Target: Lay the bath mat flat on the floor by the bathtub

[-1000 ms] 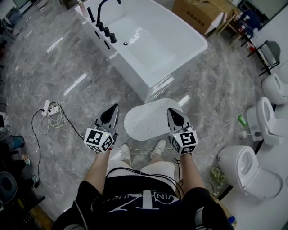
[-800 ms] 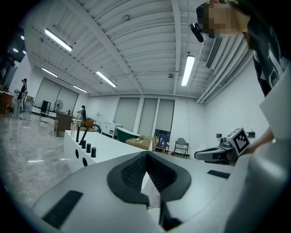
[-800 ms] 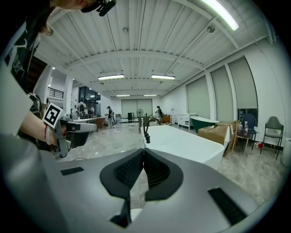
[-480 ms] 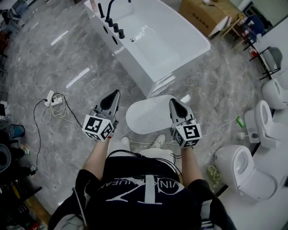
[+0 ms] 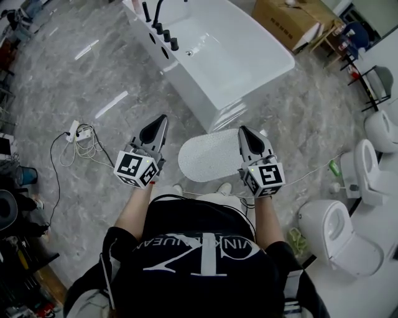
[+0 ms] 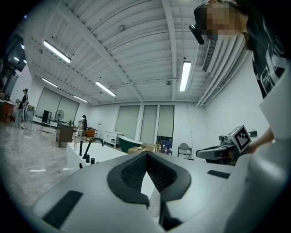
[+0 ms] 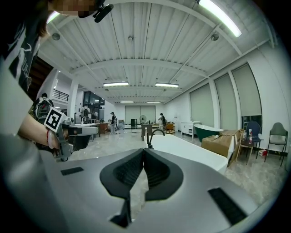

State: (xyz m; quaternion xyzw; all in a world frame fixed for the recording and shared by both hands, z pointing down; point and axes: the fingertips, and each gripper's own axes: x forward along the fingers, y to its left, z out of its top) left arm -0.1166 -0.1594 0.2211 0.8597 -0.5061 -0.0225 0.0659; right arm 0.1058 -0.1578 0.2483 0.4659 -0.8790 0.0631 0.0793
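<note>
The oval white bath mat (image 5: pixel 208 155) lies flat on the grey marble floor, just off the near end of the white bathtub (image 5: pixel 249 68). I hold both grippers well above the floor, one on each side of the mat. The left gripper (image 5: pixel 163 118) is shut with nothing in it, its tips meeting in the left gripper view (image 6: pixel 145 154). On the other side, the right gripper (image 5: pixel 242 129) is also shut and holds nothing, tips together in the right gripper view (image 7: pixel 143 150). Neither gripper touches the mat.
A black faucet (image 5: pixel 158 18) stands on the tub's rim. A power strip with cables (image 5: pixel 78 133) lies on the floor at left. Toilets (image 5: pixel 339 239) stand at right near a green bottle (image 5: pixel 334 166). A cardboard box (image 5: pixel 292 25) sits behind the tub.
The head view has shifted, so my torso now covers my feet. Both grippers stay shut and level. The mat has not moved on the floor.
</note>
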